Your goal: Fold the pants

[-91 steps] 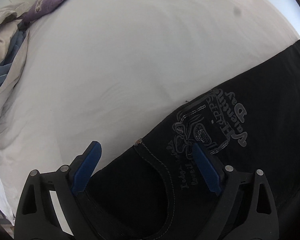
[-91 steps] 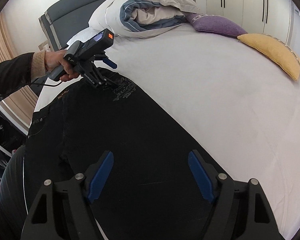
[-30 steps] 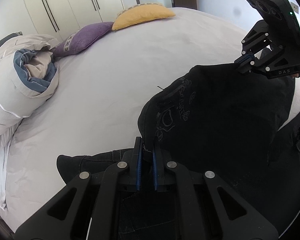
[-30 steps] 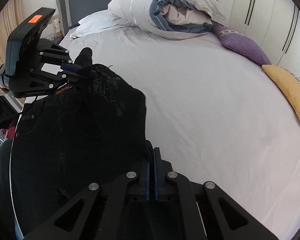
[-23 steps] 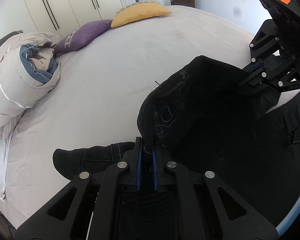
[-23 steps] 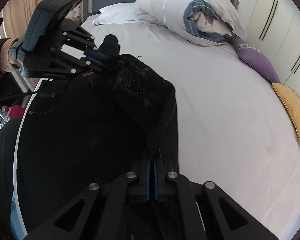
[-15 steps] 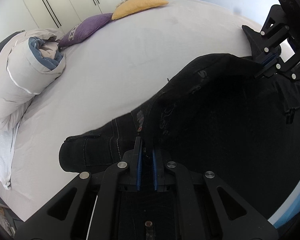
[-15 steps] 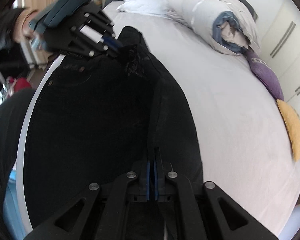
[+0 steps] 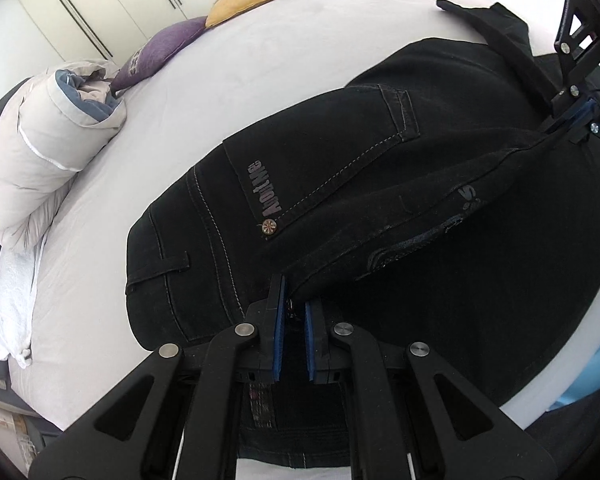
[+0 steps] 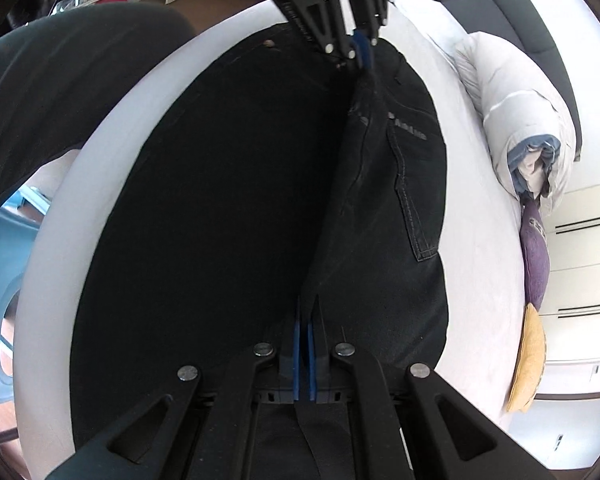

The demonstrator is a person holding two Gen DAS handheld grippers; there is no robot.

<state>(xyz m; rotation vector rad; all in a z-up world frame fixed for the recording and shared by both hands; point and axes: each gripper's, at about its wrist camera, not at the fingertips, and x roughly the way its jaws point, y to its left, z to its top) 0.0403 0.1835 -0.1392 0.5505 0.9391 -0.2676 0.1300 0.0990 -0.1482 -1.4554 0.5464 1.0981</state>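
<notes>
Your white bed (image 9: 260, 64) fills the view, a rolled duvet (image 9: 40, 148) at 9 o'clock. The black pants (image 9: 360, 184) lie folded lengthwise across it, centre to 3 o'clock. Your left gripper (image 9: 291, 332) at 6 o'clock and right gripper (image 10: 304, 356) are each clamped on the raised fabric edge.

Grey lettering runs along the back pocket (image 9: 324, 168) of the black pants (image 9: 420, 208), at frame center, too stylised to read surely. Nearby print at center right shows only a partial "S".

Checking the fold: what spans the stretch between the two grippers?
A taut lifted edge of the black pants runs from the left gripper to the right gripper, clearest in the left wrist view.
</notes>
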